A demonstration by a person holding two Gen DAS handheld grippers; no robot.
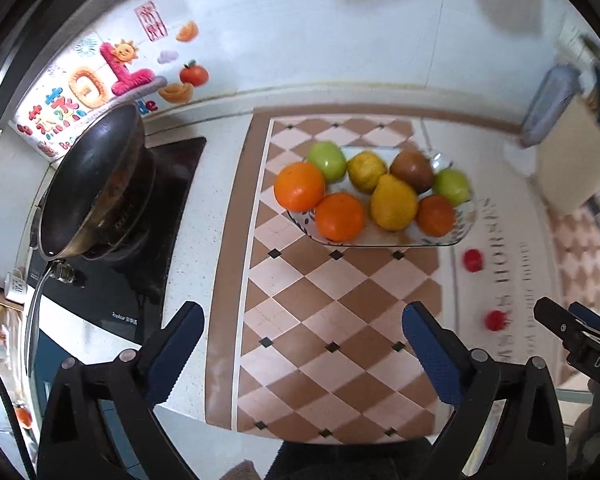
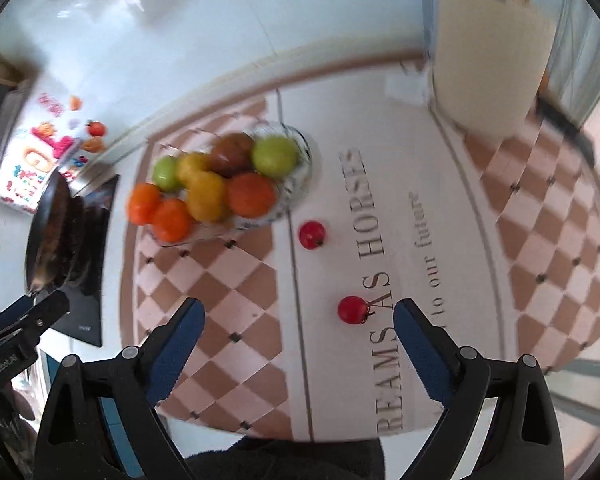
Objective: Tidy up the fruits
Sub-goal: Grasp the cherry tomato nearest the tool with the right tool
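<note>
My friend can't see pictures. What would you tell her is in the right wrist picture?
A glass plate piled with orange, yellow, green and brown fruit sits on a checkered mat, with two small red fruits loose on the mat beside it. The open right gripper points toward them, and a dark pan sits at left.

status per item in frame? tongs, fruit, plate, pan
Left tongs: open, empty, above the checkered mat.
Right tongs: open, empty, beside the nearer small red fruit.
Farther small red fruit: loose on the mat, off the plate.
Patterned glass plate: piled with orange, yellow, green and brown fruit.
Black frying pan: tilted on the stove burner.
</note>
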